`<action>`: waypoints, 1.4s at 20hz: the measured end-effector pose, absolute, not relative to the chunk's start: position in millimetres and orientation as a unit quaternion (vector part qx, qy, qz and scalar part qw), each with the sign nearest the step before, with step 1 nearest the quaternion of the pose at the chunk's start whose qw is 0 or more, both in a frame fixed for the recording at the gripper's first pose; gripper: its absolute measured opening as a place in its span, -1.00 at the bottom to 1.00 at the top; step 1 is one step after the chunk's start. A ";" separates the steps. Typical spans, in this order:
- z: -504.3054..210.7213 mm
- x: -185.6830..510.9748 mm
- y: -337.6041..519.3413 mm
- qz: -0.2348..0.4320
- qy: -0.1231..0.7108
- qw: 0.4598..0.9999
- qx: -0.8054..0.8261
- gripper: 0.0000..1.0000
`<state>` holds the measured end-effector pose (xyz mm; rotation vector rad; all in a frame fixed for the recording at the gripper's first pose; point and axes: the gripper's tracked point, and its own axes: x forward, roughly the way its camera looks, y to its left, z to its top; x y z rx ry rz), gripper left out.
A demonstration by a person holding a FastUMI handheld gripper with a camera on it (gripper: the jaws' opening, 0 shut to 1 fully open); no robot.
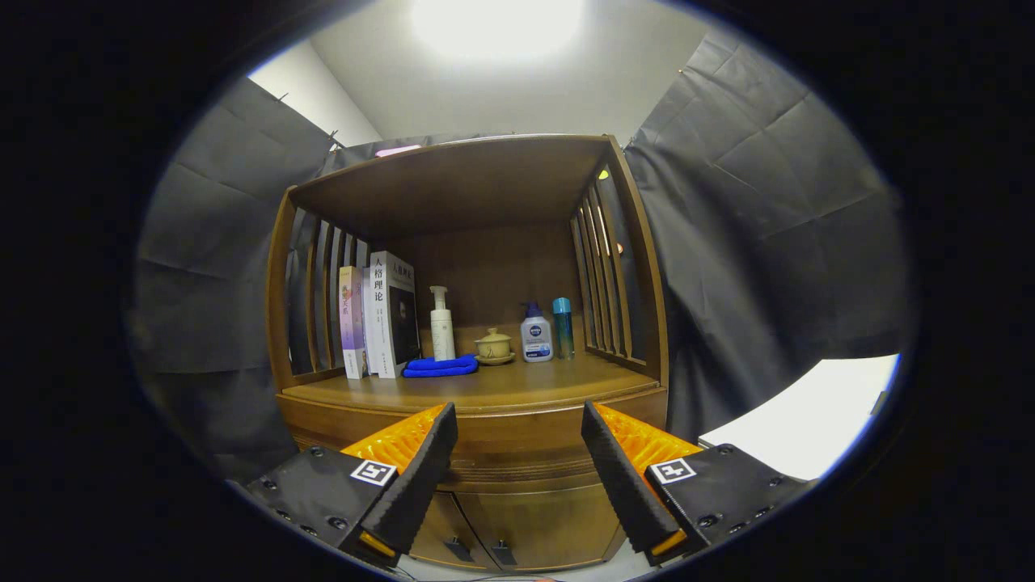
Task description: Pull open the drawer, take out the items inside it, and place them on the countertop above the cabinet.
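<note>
Two fingers spread, gripper (519, 420) level, facing cabinet (485, 453)

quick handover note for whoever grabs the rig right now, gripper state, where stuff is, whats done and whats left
Hand-held gripper: open, holding nothing, facing the cabinet front.
Drawer: shut, straight ahead between the fingers, just under the countertop.
Countertop carries books, a blue cloth, a pump bottle, a lidded cup and two small bottles.
Done: nothing yet.
Left: pull drawer open, lift out its items, set them on the countertop.

Title "人格理论" on white book (392, 311) on the countertop (517, 390)
</note>
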<state>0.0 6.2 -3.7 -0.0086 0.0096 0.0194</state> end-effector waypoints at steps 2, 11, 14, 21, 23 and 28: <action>-4.5 0.7 8.0 0.011 0.005 1.000 -0.005 0.96; -5.7 -1.7 17.0 0.021 0.009 1.000 -0.002 0.96; -1.4 -0.4 24.6 0.027 0.009 1.000 -0.004 0.96; -17.3 15.3 61.9 0.066 0.032 0.997 -0.019 0.96; -27.2 23.7 73.3 0.071 0.043 0.996 -0.023 0.96; -60.9 50.3 97.0 0.080 0.083 0.993 -0.026 0.96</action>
